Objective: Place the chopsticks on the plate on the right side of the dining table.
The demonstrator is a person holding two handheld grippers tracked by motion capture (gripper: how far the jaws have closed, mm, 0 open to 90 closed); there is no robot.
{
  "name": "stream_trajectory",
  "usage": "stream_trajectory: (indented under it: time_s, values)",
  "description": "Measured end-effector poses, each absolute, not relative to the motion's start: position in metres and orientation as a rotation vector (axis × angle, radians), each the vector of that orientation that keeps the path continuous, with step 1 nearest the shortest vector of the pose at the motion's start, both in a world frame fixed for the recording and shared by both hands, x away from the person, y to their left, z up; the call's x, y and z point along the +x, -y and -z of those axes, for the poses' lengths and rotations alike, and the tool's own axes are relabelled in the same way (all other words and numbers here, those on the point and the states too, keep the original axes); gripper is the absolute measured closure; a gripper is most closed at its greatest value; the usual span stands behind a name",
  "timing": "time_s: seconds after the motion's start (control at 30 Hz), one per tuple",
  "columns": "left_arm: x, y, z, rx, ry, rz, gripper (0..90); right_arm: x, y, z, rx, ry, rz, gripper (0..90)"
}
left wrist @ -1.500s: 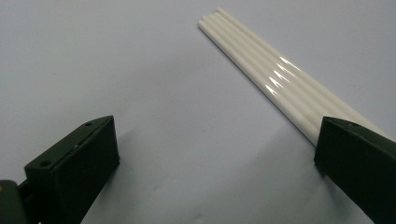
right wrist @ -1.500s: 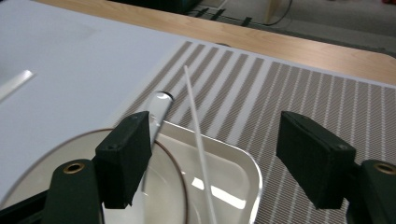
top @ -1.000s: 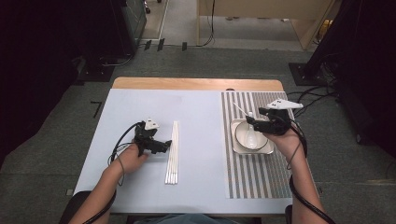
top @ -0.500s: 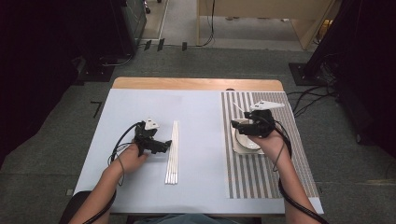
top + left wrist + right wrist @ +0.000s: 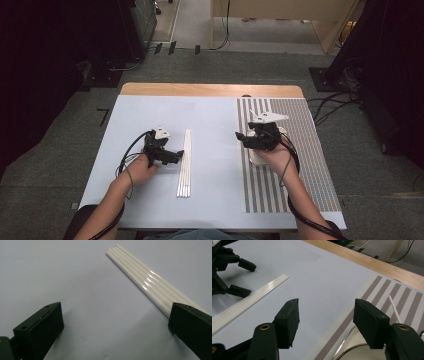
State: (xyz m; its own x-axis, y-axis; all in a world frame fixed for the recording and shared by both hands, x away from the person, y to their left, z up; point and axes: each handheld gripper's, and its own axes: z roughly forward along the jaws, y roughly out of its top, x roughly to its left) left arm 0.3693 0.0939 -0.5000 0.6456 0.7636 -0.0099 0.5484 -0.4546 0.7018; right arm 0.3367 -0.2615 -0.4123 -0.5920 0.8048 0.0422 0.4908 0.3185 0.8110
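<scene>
My left hand-held gripper [image 5: 176, 155] jaws apart, parked beside sticks [image 5: 184, 162] mid-surface, ready for pick. Right hand-held gripper [image 5: 325, 320] jaws apart, just been closing, empty, over bowl [image 5: 352, 350] holding one stick [image 5: 394, 309].

The white sticks [image 5: 152, 282] look like glossy, smooth plastic with bright glints, lying on a matt, pale blue surface [image 5: 150, 115] with a bare wood edge. The striped mat [image 5: 384, 293] looks woven and rough, and each claw [image 5: 325, 323] has matt black plastic jaws.
</scene>
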Motion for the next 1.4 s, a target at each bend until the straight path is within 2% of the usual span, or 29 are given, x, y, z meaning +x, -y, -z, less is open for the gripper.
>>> stream_trajectory:
  time_s: [0.7,1.4]
  values:
    - [0.369,-0.094,0.5,2.181,-1.013,-0.403,0.0,0.339,0.212,0.445,1.102,-2.304,-1.133,35.2]
    - [0.369,-0.094,0.5,2.179,-1.013,-0.405,0.0,0.333,0.174,0.463,1.103,-2.292,-1.165,39.1]
